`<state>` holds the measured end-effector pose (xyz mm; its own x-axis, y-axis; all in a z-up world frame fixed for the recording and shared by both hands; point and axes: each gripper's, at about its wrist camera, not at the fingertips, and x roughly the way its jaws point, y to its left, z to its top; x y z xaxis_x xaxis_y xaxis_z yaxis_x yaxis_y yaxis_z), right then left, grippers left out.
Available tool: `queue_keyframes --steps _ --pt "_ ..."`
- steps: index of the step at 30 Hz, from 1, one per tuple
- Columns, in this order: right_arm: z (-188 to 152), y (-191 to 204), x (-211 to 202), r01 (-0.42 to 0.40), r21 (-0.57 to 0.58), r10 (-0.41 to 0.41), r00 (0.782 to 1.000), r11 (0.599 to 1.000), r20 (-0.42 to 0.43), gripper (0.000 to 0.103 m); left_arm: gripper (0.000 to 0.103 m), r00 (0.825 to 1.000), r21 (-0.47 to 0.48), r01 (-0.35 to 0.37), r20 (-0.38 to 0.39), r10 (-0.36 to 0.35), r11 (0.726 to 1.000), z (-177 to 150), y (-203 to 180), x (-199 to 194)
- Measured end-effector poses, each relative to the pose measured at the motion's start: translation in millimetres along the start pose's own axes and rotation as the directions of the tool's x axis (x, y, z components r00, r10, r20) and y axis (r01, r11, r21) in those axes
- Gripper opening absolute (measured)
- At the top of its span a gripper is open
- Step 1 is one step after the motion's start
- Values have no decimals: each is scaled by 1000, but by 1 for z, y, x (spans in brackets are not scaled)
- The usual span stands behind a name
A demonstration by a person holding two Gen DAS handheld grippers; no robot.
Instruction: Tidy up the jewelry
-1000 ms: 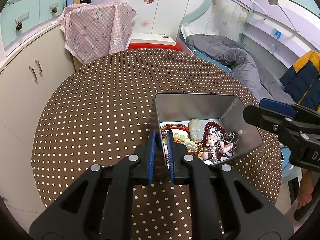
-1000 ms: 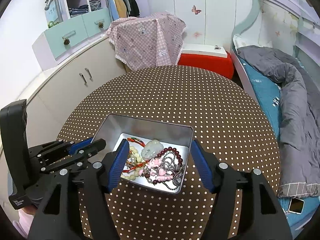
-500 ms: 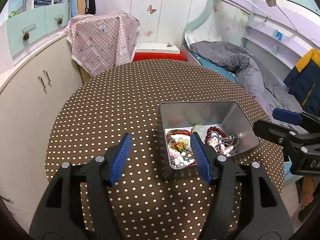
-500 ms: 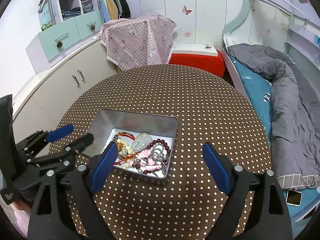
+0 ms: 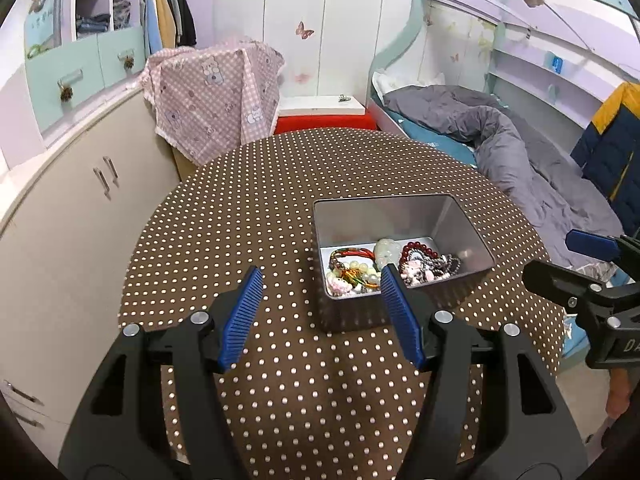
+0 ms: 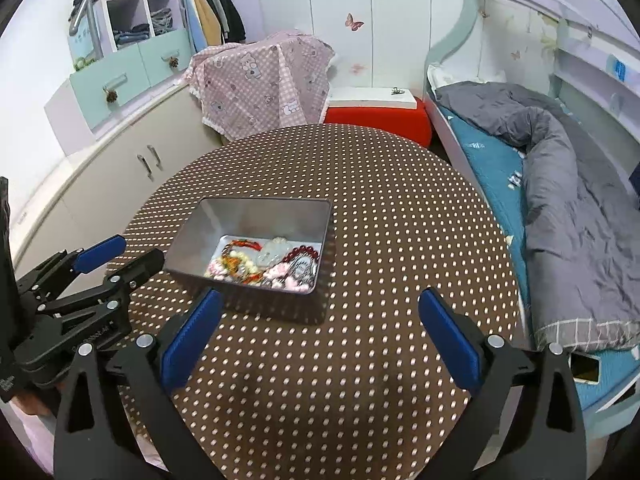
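Note:
A silver metal tin (image 5: 464, 232) stands on the round table with a brown polka-dot cloth (image 5: 256, 216). It holds a tangle of jewelry (image 5: 384, 266): beaded bracelets, a pale jade pendant, pink charms. My left gripper (image 5: 320, 304) is open and empty, hovering above the table just near of the tin's left corner. My right gripper (image 6: 316, 324) is open wide and empty, pulled back above the table, nearer than the tin (image 6: 192, 232) and its jewelry (image 6: 268, 264). Each gripper shows at the edge of the other's view, the right (image 5: 576, 264) and the left (image 6: 120, 256).
A beige cabinet (image 5: 72, 216) runs along the left. A pink checked cloth (image 5: 216, 96) and a red stool (image 6: 380, 120) stand beyond the table. A bed with a grey duvet (image 6: 568, 184) lies to the right. A phone (image 6: 584, 366) lies on the bed's edge.
My left gripper let go of the tin's near wall, opened, and pulled back and up. My right gripper opened wider and also backed away. The tin stays on the table.

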<state>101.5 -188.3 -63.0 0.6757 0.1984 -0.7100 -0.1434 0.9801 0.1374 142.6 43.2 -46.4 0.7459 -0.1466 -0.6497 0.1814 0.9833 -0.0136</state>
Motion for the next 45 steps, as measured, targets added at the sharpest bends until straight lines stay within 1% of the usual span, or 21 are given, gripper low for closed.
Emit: queue_keyframes --steps 3,7,11,17,21,28,31,34,38,40,45 --pt "-3 -4 -9 -36 37 36 999 999 1 95 61 1000 15 -3 21 3 1000 -2 -7 -14" --pt "-7 -5 -25 -72 74 71 997 995 14 95 65 999 23 -10 46 9 1000 -4 -14 -30" --pt "-11 2 -45 -38 45 35 998 998 59 95 69 997 18 -29 76 28 999 -4 -19 -47" --pt "-16 9 -73 -25 24 22 991 999 129 95 74 989 2 -50 137 50 999 -1 -23 -72" --pt "-16 11 -84 -13 13 11 986 1000 164 95 78 981 3 -62 183 60 998 3 -26 -89" --pt "-14 13 -103 -15 6 13 975 1000 224 95 78 965 -11 -98 244 98 995 9 -33 -111" --pt "-14 16 -109 -1 -4 2 969 1000 246 95 78 957 -15 -116 265 116 993 10 -35 -117" --pt "-13 17 -114 0 -10 3 965 1000 262 95 78 953 -18 -113 279 113 993 11 -37 -124" --pt "-14 17 -118 7 -9 -4 960 1000 281 95 83 948 -18 -107 300 108 994 10 -40 -133" --pt "-16 17 -120 12 -15 -7 958 1000 287 95 83 944 -21 -106 310 108 994 9 -40 -137" --pt "-19 18 -123 10 -17 -4 954 1000 301 95 83 944 -30 -97 313 101 995 6 -42 -139"
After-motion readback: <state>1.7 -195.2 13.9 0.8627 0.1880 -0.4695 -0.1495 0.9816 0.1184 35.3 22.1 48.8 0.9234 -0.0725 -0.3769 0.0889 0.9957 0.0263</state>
